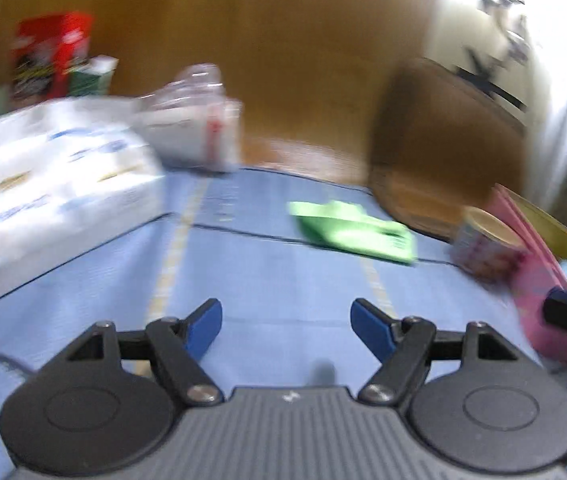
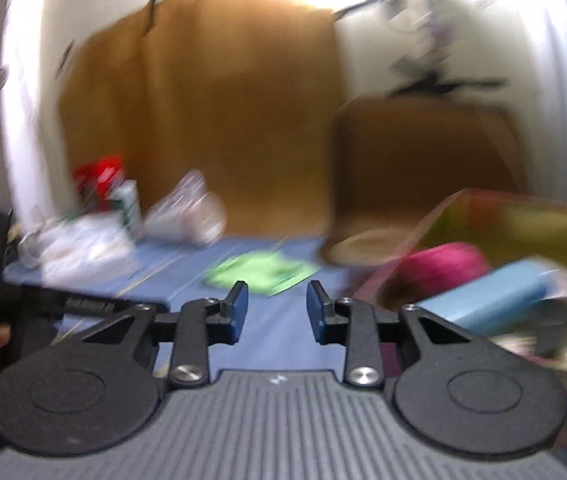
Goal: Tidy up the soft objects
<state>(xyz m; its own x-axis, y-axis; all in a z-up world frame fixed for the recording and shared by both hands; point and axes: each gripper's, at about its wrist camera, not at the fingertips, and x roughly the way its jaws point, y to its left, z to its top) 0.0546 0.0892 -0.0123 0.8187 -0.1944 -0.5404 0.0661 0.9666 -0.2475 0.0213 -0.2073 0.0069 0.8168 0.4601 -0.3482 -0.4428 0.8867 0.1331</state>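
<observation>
**Desk:** Where is the soft item, and which way does it run?

**Photographer:** A flat, bright green folded cloth (image 1: 353, 232) lies on the pale blue quilted mat (image 1: 243, 280), ahead of both grippers. In the left wrist view its long axis slants from upper left down to lower right, the far end toward a tall brown cardboard panel (image 1: 243, 60). In the right wrist view the same cloth (image 2: 261, 272) sits just beyond the fingertips, a corner pointing toward the camera.

**Desk:** Any writing legible?

**Photographer:** None. Motion blur smears everything. The white plastic-wrapped tissue pack with blue print (image 1: 59, 184) and the red carton (image 1: 51, 52) behind it carry markings, but they cannot be read.

**Desk:** The grippers?

**Photographer:** The left gripper (image 1: 285, 328) hovers over the mat, blue pads spread wide, nothing between them. The right gripper (image 2: 277, 312) has its jaws parted too, a narrower gap, nothing in it.

**Desk:** What surrounds the cloth?

**Photographer:** To its right, a small round patterned cup (image 1: 487, 244), then a pink-edged box (image 1: 539, 292) near the mat's right side. The right wrist view shows a magenta rounded soft object (image 2: 439, 268) and a light blue roll (image 2: 491, 300) in that box. A clear crinkled plastic bag (image 1: 191, 120) stands at the back left.
</observation>
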